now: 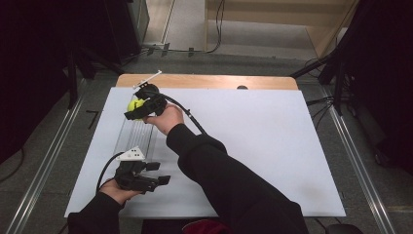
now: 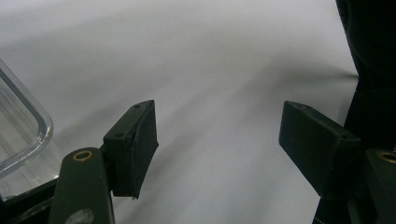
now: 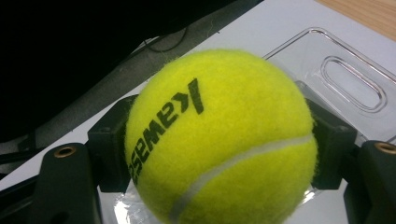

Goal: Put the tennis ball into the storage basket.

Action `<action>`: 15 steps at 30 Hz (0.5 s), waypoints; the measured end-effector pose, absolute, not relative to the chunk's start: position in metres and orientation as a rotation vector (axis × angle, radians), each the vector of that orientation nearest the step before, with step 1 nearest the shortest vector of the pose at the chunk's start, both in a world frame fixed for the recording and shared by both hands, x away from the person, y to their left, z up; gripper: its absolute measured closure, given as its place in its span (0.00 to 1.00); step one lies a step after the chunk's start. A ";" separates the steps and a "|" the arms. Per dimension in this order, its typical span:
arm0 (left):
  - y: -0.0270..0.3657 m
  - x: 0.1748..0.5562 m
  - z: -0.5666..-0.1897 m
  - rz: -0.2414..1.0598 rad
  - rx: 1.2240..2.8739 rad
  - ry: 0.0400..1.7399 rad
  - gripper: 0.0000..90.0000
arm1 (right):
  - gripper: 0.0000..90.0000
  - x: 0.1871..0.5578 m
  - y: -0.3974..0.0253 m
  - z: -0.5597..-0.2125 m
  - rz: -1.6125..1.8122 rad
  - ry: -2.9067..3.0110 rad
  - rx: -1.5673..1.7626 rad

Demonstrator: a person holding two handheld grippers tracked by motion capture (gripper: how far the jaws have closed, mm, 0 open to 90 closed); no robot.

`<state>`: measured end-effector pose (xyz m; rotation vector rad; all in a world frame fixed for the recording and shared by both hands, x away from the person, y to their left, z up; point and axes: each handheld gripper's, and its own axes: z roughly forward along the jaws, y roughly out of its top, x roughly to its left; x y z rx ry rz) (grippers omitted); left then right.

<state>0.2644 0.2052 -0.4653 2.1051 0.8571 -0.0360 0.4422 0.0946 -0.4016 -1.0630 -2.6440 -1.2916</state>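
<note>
High view shows the right gripper (image 1: 141, 108) pinching a yellow tennis ball (image 1: 135, 104) over the far left part of the white table (image 1: 272, 146), above a clear plastic tray (image 1: 136, 134), while the left gripper (image 1: 155, 173) rests near the front edge with its jaws spread and nothing between them. Right gripper view has the ball (image 3: 219, 135) squeezed at its widest part between both jaws, the tray (image 3: 345, 79) just beyond. To do this step well, I would keep the squeeze steady, lower the ball straight toward the tray, and release only once it is seated, since a round ball rolls easily.

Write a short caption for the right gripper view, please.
Right gripper clamps a yellow tennis ball above a clear plastic tray.
</note>
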 end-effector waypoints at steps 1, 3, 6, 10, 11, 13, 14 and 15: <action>0.205 0.264 -0.465 -0.037 2.105 0.857 0.32 | 0.26 0.443 0.095 -0.403 -1.295 -2.642 -1.063; 0.205 0.264 -0.465 -0.038 2.104 0.857 0.32 | 0.26 0.443 0.096 -0.404 -1.291 -2.639 -1.069; 0.205 0.264 -0.465 -0.038 2.104 0.857 0.32 | 0.26 0.445 0.097 -0.407 -1.284 -2.624 -1.077; 0.205 0.264 -0.465 -0.039 2.101 0.858 0.32 | 0.26 0.446 0.098 -0.410 -1.276 -2.634 -1.073; 0.206 0.264 -0.465 -0.039 2.102 0.857 0.32 | 0.26 0.446 0.098 -0.411 -1.273 -2.634 -1.075; 0.206 0.265 -0.465 -0.036 2.106 0.855 0.32 | 0.26 0.447 0.099 -0.411 -1.264 -2.636 -1.079; 0.206 0.265 -0.465 -0.036 2.106 0.855 0.32 | 0.26 0.446 0.099 -0.412 -1.262 -2.643 -1.084; 0.206 0.265 -0.465 -0.037 2.106 0.854 0.32 | 0.26 0.446 0.099 -0.412 -1.260 -2.650 -1.086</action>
